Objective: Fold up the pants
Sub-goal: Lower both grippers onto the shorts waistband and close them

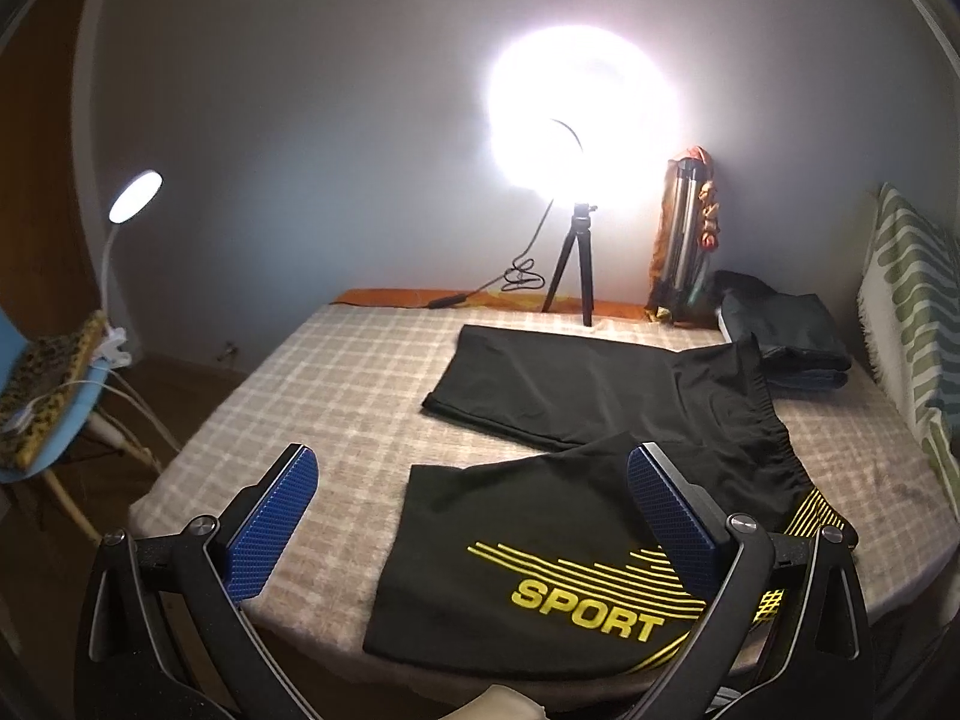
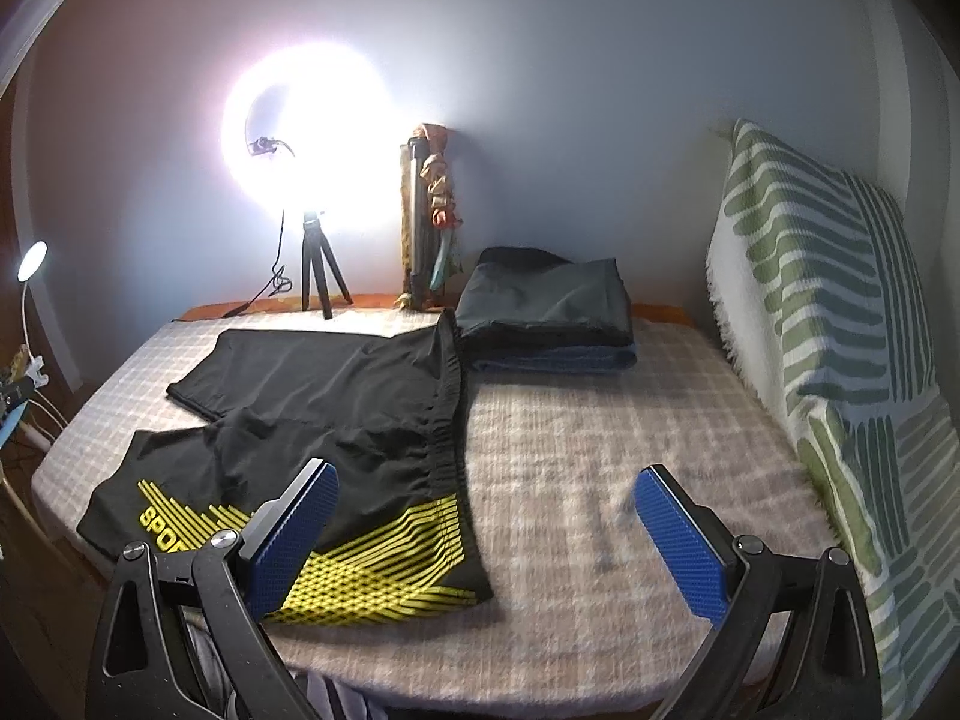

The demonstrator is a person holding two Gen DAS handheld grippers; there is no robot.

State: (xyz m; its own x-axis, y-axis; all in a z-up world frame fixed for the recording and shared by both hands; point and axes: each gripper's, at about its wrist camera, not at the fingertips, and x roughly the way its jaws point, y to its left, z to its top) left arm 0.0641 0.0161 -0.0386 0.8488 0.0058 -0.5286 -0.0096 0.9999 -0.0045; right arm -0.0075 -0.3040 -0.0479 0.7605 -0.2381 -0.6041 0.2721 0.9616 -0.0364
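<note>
Black sport shorts (image 1: 576, 396) with yellow stripes and the word SPORT lie spread flat on the checked bed cover (image 1: 336, 372). They also show in the right wrist view (image 2: 336, 396), with the elastic waistband toward the right. My left gripper (image 1: 471, 516) is open and empty above the near leg of the shorts, which carries the print. My right gripper (image 2: 486, 525) is open and empty over the near right part of the bed, its left finger (image 2: 294, 534) above the yellow-printed hip of the shorts.
A stack of folded dark clothes (image 2: 546, 312) sits at the back right of the bed. A ring light on a small tripod (image 2: 318, 276) and a folded tripod (image 2: 420, 228) stand at the wall. A striped cushion (image 2: 840, 324) lines the right side. A chair with a clip lamp (image 1: 54, 384) stands left.
</note>
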